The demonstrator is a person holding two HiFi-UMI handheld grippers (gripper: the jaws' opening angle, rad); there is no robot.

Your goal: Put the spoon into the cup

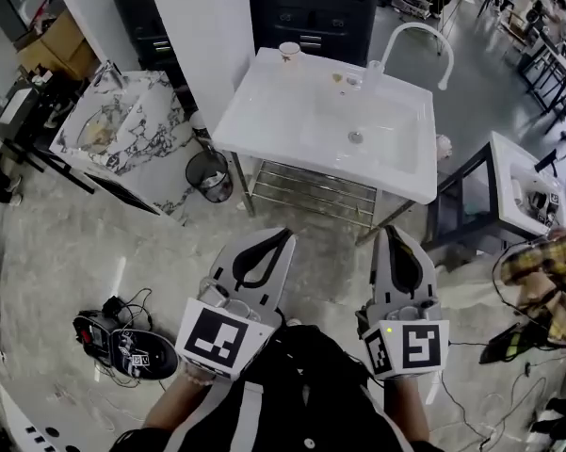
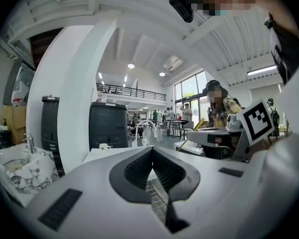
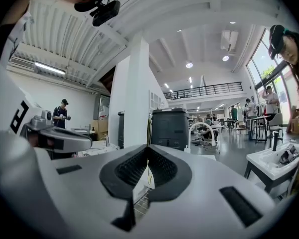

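Observation:
A white sink table (image 1: 264, 111) stands ahead of me on the floor. A pale paper cup (image 1: 289, 52) sits on its back left corner and shows small in the left gripper view (image 2: 105, 147). A small brownish item, perhaps the spoon (image 1: 339, 78), lies near the back edge beside a clear glass (image 1: 374, 69) and the white faucet (image 1: 414, 40). My left gripper (image 1: 281, 236) (image 2: 152, 151) and right gripper (image 1: 396, 234) (image 3: 148, 162) are held side by side in front of the table, well short of it. Both are shut with nothing in them.
A wire shelf (image 1: 311, 191) runs under the table. A black bin (image 1: 208, 174) and a marble-patterned sink (image 1: 122, 130) stand to the left, another white sink (image 1: 532, 191) to the right. Cables and a device (image 1: 113, 337) lie on the floor. A person's plaid sleeve (image 1: 546, 281) is at right.

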